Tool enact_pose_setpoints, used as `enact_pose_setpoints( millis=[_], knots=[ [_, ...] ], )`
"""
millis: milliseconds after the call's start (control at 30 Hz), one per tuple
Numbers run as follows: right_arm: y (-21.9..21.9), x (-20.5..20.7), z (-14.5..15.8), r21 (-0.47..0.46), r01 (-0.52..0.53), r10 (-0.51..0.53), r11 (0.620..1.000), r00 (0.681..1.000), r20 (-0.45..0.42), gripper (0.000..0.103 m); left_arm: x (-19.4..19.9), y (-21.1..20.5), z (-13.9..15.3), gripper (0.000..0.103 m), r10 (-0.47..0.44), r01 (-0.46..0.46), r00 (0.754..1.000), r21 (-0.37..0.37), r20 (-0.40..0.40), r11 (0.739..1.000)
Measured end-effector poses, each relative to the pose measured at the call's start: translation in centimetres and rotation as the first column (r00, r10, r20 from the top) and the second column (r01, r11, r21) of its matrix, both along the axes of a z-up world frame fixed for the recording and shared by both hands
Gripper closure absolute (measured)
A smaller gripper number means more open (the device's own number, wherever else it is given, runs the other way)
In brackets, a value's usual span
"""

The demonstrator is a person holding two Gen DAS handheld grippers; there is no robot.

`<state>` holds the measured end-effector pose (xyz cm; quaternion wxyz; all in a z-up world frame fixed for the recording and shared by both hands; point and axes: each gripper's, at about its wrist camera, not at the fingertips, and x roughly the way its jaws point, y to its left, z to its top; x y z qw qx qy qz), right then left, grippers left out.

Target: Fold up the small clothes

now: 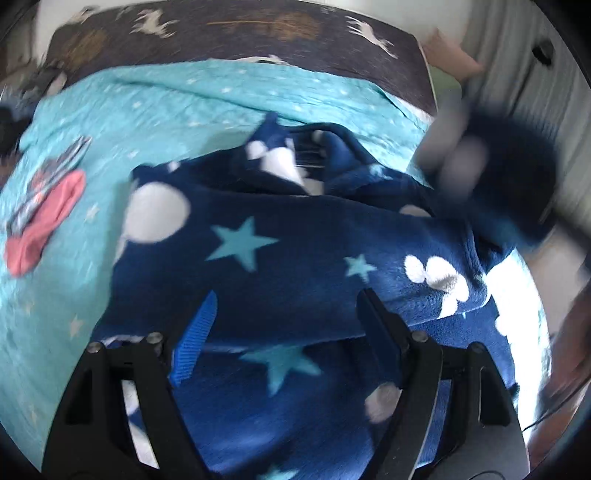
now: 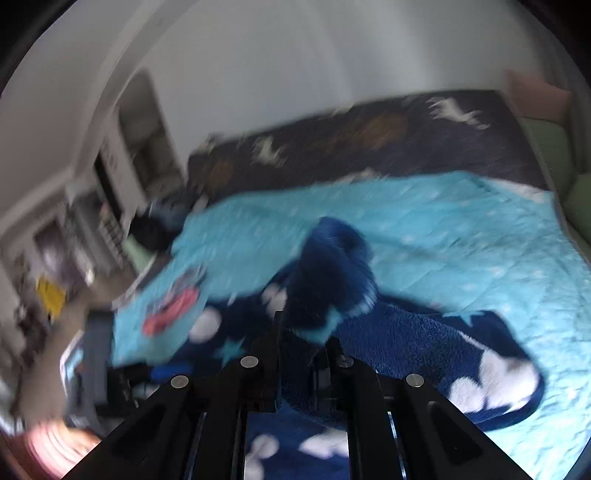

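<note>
A dark blue fleece garment with light blue stars and white clouds lies spread on the turquoise bedspread. My left gripper is open just above the garment's near part, one finger on each side of a fold. My right gripper is shut on a bunched part of the blue garment and holds it lifted above the rest. The right gripper shows as a dark blur at the right of the left wrist view. Both views are motion-blurred.
A small pink and grey patterned garment lies on the bedspread to the left; it also shows in the right wrist view. A dark blanket with white animals covers the far end of the bed. Shelves stand left of the bed.
</note>
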<state>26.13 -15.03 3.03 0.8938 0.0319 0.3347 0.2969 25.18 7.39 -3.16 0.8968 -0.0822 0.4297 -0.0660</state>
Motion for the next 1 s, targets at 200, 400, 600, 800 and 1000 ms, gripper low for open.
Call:
enact_pose_setpoints(
  millis=[200,400,600,800,1000],
  knots=[
    [2.3,-0.5,-6.6,-0.08,-0.073,0.057,0.994,0.981,-0.186,0.078,-1.5,2.3,-0.2,0.021,-0.034,0.035,0.999,-0.104,0.013,0.994],
    [0.3,-3.9,-5.4,-0.058,-0.059,0.051,0.997,0.99,-0.134,0.042,-1.5,-0.1,-0.4,0.019,-0.166,0.166,0.986,-0.168,0.009,0.972],
    [-4.9,-5.6,-5.5,-0.03,0.128,-0.131,0.991,0.979,-0.159,0.037,-1.3,-4.0,-1.4,0.018,-0.309,0.284,0.95,-0.267,-0.055,0.921],
    [-10.0,-6.1,-6.4,0.031,0.3,-0.286,0.953,0.932,-0.224,0.037,0.1,-7.5,-1.9,0.018,-0.33,0.294,0.94,-0.283,-0.088,0.913],
    [-11.6,-5.9,-6.2,0.0,0.368,-0.361,0.93,0.911,-0.199,0.037,2.0,-5.2,-2.3,0.087,-0.184,0.114,0.966,-0.343,-0.18,0.932]
  ],
)
